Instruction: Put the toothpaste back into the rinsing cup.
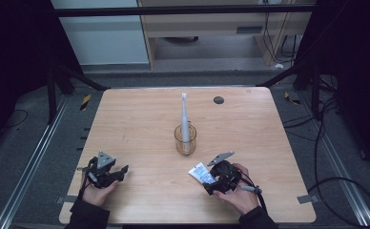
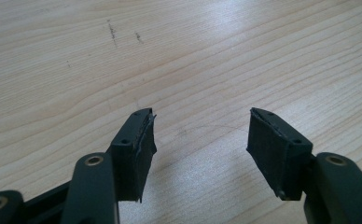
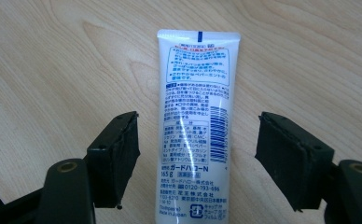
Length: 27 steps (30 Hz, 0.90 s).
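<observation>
Wooden counter seen from above, with a person's two hands entering from the near edge, each carrying a two-jaw tool. The right tool sits at the near right of the counter, its jaws spread wide on either side of a white toothpaste tube that lies flat on the wood. In the right gripper view, the toothpaste tube runs straight up the middle between the two black pads, its printed back face upward and its crimped flat end pointing away from the tool; a visible strip of bare counter separates the tube from each pad, so the tube is framed but not pressed or gripped. The left tool rests at the near left of the counter, well apart from the tube; the left gripper view shows its jaws standing wide open over bare wood grain, with nothing between the pads. Behind the tube, near the middle of the counter, a clear glass cup stands upright and holds a white electric toothbrush, brush head up. A small dark disc lies near the far edge.
</observation>
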Tool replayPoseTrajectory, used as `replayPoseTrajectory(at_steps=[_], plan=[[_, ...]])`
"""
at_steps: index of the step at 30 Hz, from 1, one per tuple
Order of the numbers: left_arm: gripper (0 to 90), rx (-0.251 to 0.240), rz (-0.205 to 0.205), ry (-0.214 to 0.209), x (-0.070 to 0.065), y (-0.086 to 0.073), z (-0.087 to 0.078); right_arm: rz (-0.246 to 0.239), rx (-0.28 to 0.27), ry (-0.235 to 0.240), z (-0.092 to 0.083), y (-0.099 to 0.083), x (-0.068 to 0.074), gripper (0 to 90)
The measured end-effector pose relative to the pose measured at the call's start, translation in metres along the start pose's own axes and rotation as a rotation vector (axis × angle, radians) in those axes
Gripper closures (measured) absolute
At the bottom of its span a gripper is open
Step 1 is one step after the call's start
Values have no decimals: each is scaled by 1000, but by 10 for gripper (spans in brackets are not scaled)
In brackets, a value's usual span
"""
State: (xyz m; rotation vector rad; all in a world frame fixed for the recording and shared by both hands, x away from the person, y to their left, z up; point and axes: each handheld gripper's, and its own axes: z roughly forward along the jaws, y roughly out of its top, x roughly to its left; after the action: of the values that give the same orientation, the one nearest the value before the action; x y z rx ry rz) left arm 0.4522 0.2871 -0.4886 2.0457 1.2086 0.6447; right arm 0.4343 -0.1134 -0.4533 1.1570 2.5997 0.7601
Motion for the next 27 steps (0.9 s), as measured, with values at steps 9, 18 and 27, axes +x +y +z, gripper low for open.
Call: replayPoseTrajectory(at_steps=[9,18,27], plan=[[394,7,-2,-5,0,0,1,12,61,1,9,1,2,312],[393,9,-4,-8,0,0,1,31,95,-3,15,2,1,332],[392,10,-4,-9,0,0,1,50,131,-7,20,4,0,361]])
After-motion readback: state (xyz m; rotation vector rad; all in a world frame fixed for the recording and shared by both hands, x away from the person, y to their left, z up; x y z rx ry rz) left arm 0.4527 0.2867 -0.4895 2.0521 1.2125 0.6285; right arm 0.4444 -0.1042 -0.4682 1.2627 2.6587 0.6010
